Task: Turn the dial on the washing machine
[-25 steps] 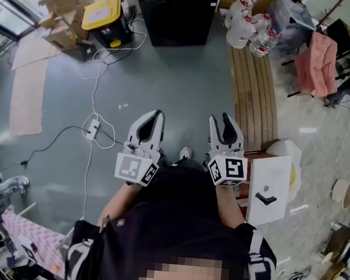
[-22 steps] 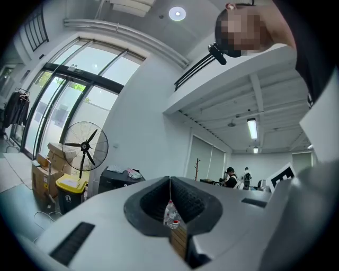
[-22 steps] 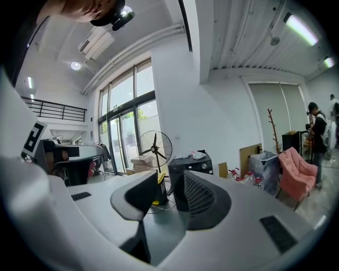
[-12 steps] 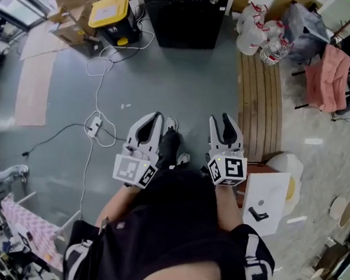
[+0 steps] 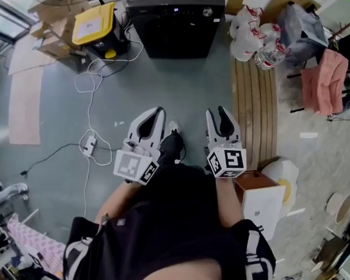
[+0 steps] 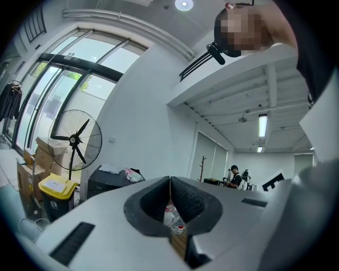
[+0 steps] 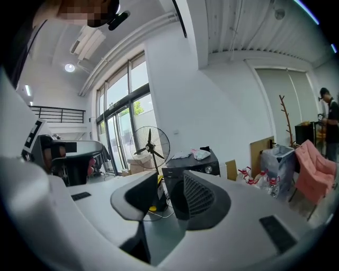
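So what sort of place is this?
Probably a workshop or test space, not a home: a washing machine stands on bare floor, with loose cables, cardboard boxes and a standing fan nearby.

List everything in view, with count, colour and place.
washer: one, black, top centre
dial: one, silver, right end of washer's panel
bin: one, yellow lid, left of washer
power strip: one, white, floor at left
bench: one, wooden slats, right of centre
bottles: several, clear, red caps, bench's far end
cloth: one, pink, far right
fan: one, black, by window
left tongs: grey, shut, empty
right tongs: grey, open, empty
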Action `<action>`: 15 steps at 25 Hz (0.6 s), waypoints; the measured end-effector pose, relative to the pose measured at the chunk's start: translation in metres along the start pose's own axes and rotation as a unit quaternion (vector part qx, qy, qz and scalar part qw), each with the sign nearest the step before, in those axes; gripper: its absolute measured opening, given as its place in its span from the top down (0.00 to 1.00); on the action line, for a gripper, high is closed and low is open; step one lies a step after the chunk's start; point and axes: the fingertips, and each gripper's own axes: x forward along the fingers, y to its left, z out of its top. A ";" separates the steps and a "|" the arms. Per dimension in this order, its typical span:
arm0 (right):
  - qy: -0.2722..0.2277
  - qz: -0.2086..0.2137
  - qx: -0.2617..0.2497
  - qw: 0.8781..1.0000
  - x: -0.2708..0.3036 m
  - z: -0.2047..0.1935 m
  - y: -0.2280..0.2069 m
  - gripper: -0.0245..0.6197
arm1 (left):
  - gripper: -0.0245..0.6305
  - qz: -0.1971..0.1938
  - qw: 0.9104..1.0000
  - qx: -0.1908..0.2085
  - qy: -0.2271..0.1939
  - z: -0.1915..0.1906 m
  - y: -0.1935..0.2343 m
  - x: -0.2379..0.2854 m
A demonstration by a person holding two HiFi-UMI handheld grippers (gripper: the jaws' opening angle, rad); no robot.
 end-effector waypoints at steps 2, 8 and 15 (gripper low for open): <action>-0.003 0.002 0.001 1.000 0.052 0.019 -0.014 0.70 | 0.93 -0.012 1.000 0.001 -0.003 0.017 0.028 0.042; -0.005 -0.011 -0.004 1.000 0.192 0.056 -0.060 0.70 | 0.93 -0.019 1.000 0.016 -0.012 0.047 0.105 0.148; 0.021 -0.019 0.002 1.000 0.347 0.050 -0.129 0.66 | 0.93 -0.007 1.000 -0.003 -0.006 0.036 0.170 0.249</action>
